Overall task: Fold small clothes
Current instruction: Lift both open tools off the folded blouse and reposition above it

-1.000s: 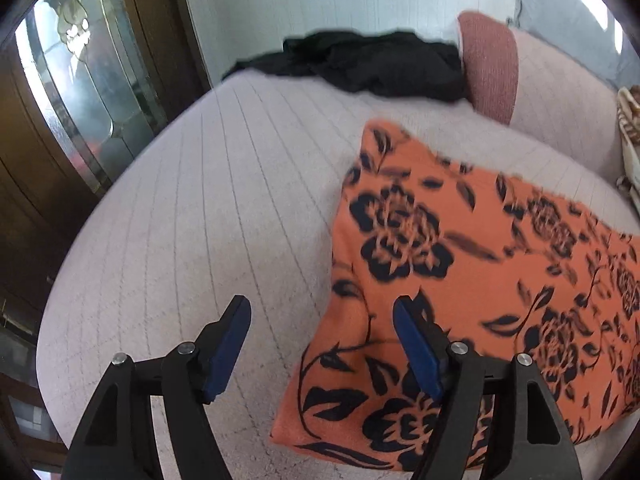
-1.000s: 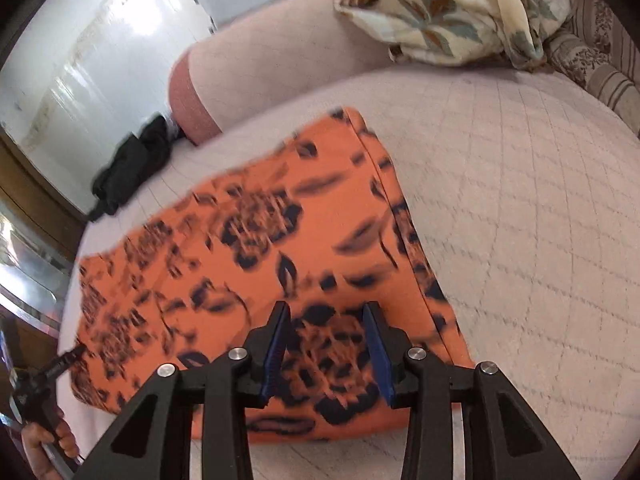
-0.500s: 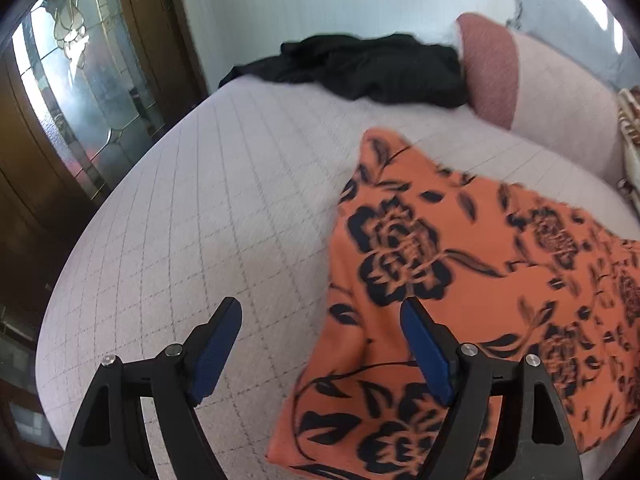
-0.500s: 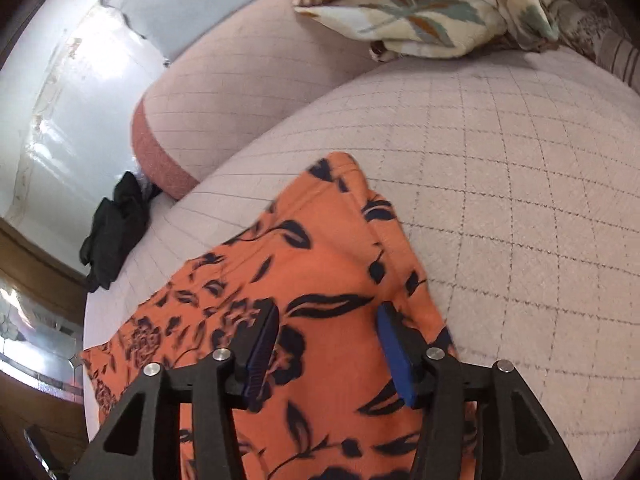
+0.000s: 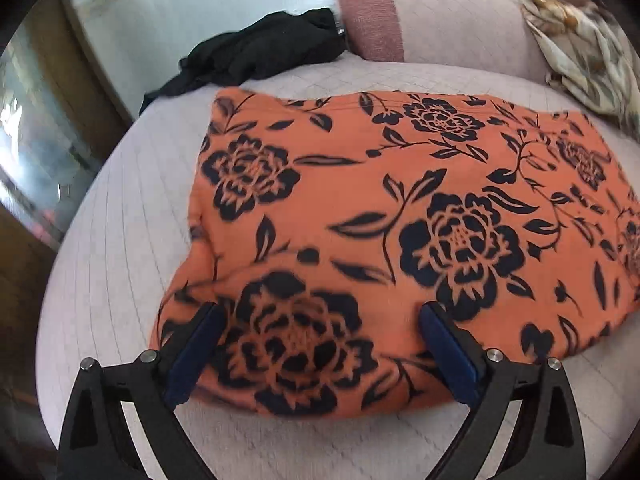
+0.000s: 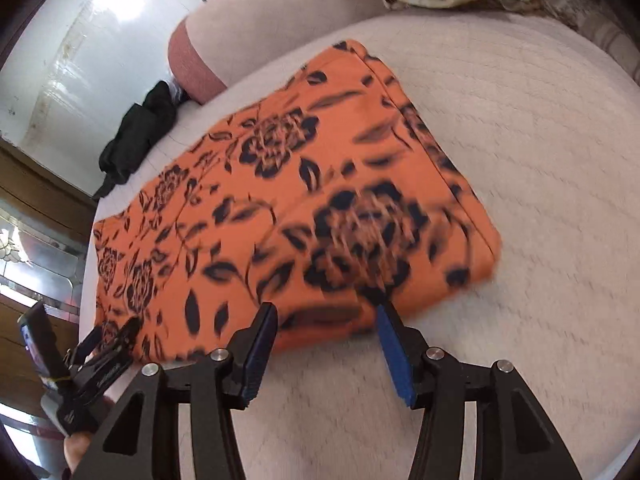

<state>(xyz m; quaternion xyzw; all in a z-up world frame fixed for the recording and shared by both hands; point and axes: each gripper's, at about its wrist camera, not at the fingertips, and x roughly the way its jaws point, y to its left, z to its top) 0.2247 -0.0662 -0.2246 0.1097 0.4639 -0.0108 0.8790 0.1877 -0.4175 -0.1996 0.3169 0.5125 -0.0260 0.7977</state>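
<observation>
Your work surface is the pale quilted bed (image 5: 120,248), with a pink bolster (image 5: 372,16) along its far edge, a patterned cream cloth (image 5: 580,52) heaped at the far right and a crumpled black garment (image 5: 260,56) at the far left. The orange floral garment (image 5: 380,208) lies folded flat at the middle of the bed, its near edge toward you. Your left gripper (image 5: 320,344) is opening wide over the near-left corner of the garment without clamping it, and your right gripper (image 6: 326,352) stands half apart at the near-right edge, pads off the fabric.
</observation>
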